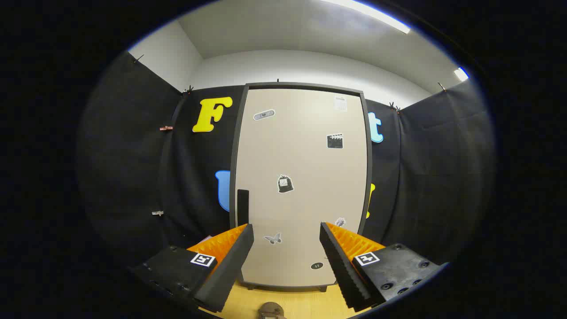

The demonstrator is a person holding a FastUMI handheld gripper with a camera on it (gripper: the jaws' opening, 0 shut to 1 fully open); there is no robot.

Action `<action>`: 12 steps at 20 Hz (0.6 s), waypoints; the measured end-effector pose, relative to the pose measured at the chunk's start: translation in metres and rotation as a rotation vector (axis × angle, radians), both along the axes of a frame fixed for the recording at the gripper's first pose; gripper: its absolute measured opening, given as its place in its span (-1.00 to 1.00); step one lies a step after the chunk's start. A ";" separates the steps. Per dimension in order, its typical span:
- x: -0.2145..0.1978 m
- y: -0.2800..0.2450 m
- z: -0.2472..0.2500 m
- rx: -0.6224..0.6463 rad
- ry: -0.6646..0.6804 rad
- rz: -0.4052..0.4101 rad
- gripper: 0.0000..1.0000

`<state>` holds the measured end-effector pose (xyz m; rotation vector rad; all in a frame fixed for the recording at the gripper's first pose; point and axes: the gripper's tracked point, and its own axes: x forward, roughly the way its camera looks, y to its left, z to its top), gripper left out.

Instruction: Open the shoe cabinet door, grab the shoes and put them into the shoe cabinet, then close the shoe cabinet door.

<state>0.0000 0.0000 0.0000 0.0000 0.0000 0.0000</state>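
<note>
Gripper (287,248) as I hold it now: fingers spread wide, nothing between them, both aimed straight at the shoe cabinet (301,186) ahead. One finger (230,261) lies left of the gap, its partner on the right, and the lower part of the cabinet door (305,159) shows between them, well apart from the tips.

The door is shut. It stands tall and upright, long axis vertical, in a dark frame, with several small stickers scattered over its pale face. The cabinet rests on short feet on a yellow wooden floor (305,303).

The relation I steer by is the dark vertical handle (242,207). It sits at the door's left edge, low on the panel, just above and beyond the tip of the left finger. So the target lies ahead and slightly left of my centreline, its long axis upright, parallel to the door edge.

I judge this the opening step, not yet begun. The coming move calls for a shift leftward and forward until the handle stands between the fingers. With the handle on the left, I expect the hinges on the right.

A small round brownish object (271,310) lies on the floor just below the fingers; I cannot tell whether it is a shoe.
</note>
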 end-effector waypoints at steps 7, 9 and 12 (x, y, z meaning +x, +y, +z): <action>0.008 0.005 -0.012 0.003 0.065 -0.023 0.96; 0.011 0.005 -0.013 0.011 0.070 -0.022 0.96; 0.014 0.005 -0.015 0.016 0.077 -0.023 0.96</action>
